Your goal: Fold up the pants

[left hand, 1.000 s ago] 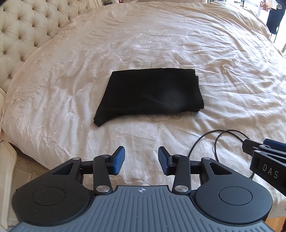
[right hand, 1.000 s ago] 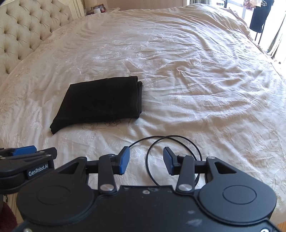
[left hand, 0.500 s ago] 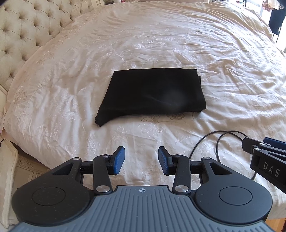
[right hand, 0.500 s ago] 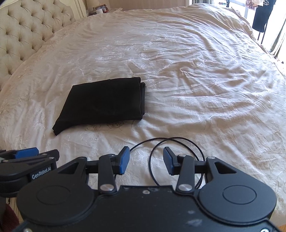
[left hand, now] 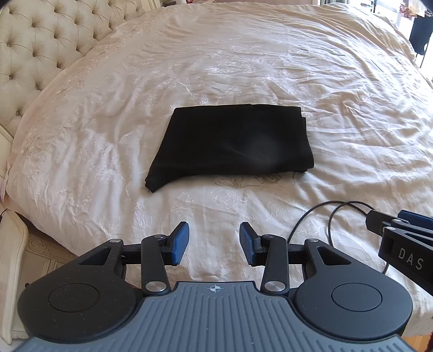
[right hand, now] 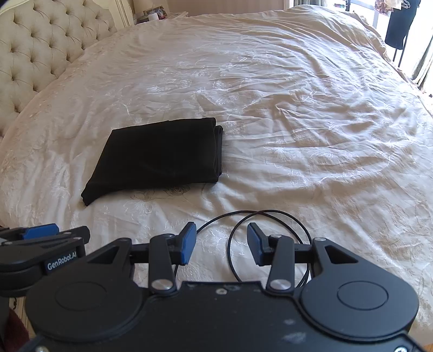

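The black pants (left hand: pixel 232 143) lie folded into a flat rectangle on the cream bedspread (left hand: pixel 243 59). In the right wrist view the pants (right hand: pixel 159 157) lie left of centre. My left gripper (left hand: pixel 213 241) is open and empty, held near the bed's front edge, well short of the pants. My right gripper (right hand: pixel 221 243) is open and empty, also back near the front edge, to the right of the pants. Each gripper shows at the edge of the other's view: the right one (left hand: pixel 400 238) and the left one (right hand: pixel 40 243).
A tufted cream headboard (left hand: pixel 40 46) runs along the left. A black cable (right hand: pixel 268 243) loops on the bedspread just beyond my right gripper. A dark garment (right hand: pixel 399 24) hangs at the far right. A nightstand with small items (right hand: pixel 151 15) stands at the back left.
Both views have shifted slightly, so the pants appear a little to the right and lower. The pants have not moved on the bed. Both grippers stay open.
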Tool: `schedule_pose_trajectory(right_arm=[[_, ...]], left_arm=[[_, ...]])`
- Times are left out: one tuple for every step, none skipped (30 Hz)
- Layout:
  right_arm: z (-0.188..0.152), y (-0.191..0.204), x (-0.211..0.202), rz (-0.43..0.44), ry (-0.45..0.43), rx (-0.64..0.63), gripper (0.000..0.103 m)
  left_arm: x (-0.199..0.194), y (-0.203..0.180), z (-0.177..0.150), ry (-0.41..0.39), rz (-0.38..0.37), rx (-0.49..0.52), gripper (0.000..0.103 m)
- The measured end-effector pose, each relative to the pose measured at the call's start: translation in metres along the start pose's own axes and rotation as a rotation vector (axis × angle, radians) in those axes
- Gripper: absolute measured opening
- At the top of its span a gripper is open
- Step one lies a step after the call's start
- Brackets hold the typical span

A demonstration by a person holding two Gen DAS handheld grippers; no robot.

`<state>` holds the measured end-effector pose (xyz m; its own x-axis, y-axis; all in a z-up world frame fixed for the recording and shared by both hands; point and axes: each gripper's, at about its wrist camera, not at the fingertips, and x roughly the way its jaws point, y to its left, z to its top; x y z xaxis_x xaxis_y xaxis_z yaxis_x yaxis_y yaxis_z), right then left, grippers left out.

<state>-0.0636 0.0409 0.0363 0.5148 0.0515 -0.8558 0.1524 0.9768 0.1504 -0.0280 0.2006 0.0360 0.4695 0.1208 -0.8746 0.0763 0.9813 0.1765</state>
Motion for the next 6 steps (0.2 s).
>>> schedule_pose_trajectory(right_arm=[[0.0001, 0.0001, 0.0001, 0.000, 0.000, 0.000, 0.044], [0.0001, 0.0004, 0.0002, 0.000, 0.000, 0.000, 0.044], [0.0000, 0.0003, 0.0001, 0.000, 0.000, 0.000, 0.044], [0.0000, 0.0005, 0.0001, 0.000, 0.000, 0.000, 0.044], [0.0001, 0.0007, 0.0002, 0.000, 0.000, 0.001, 0.044], [0.0001, 0.0009, 0.0003, 0.000, 0.000, 0.002, 0.044]], left_arm=[[-0.0001, 0.0000, 0.0001, -0.001, 0.001, 0.001, 0.040], [-0.0001, -0.0002, 0.0001, -0.002, 0.001, 0.001, 0.040], [-0.0003, -0.0010, 0.0003, -0.002, 0.000, 0.001, 0.040], [-0.0002, -0.0009, 0.0005, -0.002, -0.001, 0.000, 0.040], [-0.0003, -0.0017, 0.0006, -0.001, -0.003, -0.001, 0.040], [-0.0004, -0.0028, 0.0007, 0.000, -0.003, -0.001, 0.040]])
